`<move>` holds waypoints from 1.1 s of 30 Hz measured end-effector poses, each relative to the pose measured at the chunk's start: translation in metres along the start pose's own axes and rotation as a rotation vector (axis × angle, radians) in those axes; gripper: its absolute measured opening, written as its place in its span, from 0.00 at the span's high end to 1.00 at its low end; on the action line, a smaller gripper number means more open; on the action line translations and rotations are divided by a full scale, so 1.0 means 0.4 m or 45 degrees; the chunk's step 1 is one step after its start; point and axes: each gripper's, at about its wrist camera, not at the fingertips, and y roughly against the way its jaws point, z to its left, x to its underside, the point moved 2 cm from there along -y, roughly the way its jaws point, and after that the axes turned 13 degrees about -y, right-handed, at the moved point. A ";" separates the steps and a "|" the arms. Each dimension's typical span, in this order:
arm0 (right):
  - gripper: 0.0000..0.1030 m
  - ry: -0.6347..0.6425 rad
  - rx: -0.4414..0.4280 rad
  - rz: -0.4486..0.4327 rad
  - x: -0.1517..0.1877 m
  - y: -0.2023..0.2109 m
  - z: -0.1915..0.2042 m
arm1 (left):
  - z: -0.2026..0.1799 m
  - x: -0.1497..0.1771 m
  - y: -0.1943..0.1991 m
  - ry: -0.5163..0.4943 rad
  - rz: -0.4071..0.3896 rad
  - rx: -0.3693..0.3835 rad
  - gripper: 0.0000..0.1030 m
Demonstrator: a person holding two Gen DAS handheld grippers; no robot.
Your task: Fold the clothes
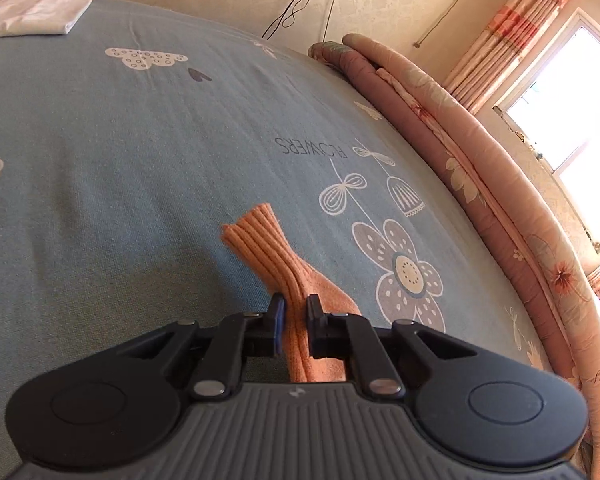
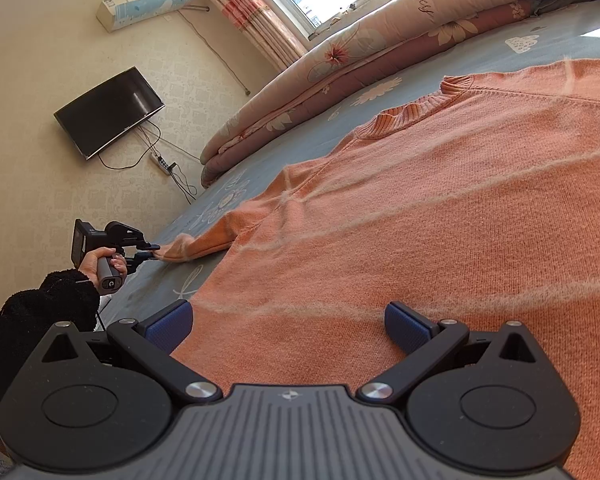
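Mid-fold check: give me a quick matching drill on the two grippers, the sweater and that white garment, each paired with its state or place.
Things:
1. left gripper
2. right gripper
3. orange sweater
4. white folded garment

States or places:
A. spread flat on the blue bedsheet
B. open, above the sweater's body
C. lying at the far corner of the bed
D. shut on the sleeve cuff

Pairs: 1-D, 2-B, 3-A, 4-C

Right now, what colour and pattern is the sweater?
The sweater is salmon-orange knit with thin, fuzzy pale stripes, clearest in the right wrist view.
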 end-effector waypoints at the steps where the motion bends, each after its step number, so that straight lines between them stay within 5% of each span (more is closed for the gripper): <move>1: 0.00 0.000 0.000 0.000 0.000 0.000 0.000 | 0.006 -0.002 0.020 0.004 -0.003 -0.002 0.92; 10: 0.00 0.003 0.005 -0.001 0.001 -0.001 0.003 | 0.095 0.035 0.135 0.014 0.055 -0.078 0.92; 14: 0.00 0.004 0.007 -0.002 0.001 -0.001 0.003 | 0.134 0.062 0.124 0.037 0.168 -0.132 0.90; 24: 0.00 0.006 0.010 -0.003 0.002 -0.002 0.003 | -0.018 0.036 0.201 -0.373 0.034 -0.238 0.82; 25: 0.00 0.006 0.010 -0.003 0.001 -0.002 0.003 | -0.044 0.035 0.203 -0.415 0.026 -0.203 0.80; 28: 0.00 0.007 0.010 -0.003 0.002 -0.002 0.002 | -0.179 0.057 0.158 -0.577 0.127 0.112 0.56; 33: 0.00 0.006 0.009 -0.004 0.002 -0.002 0.003 | -0.445 0.162 0.049 -0.897 0.247 0.435 0.53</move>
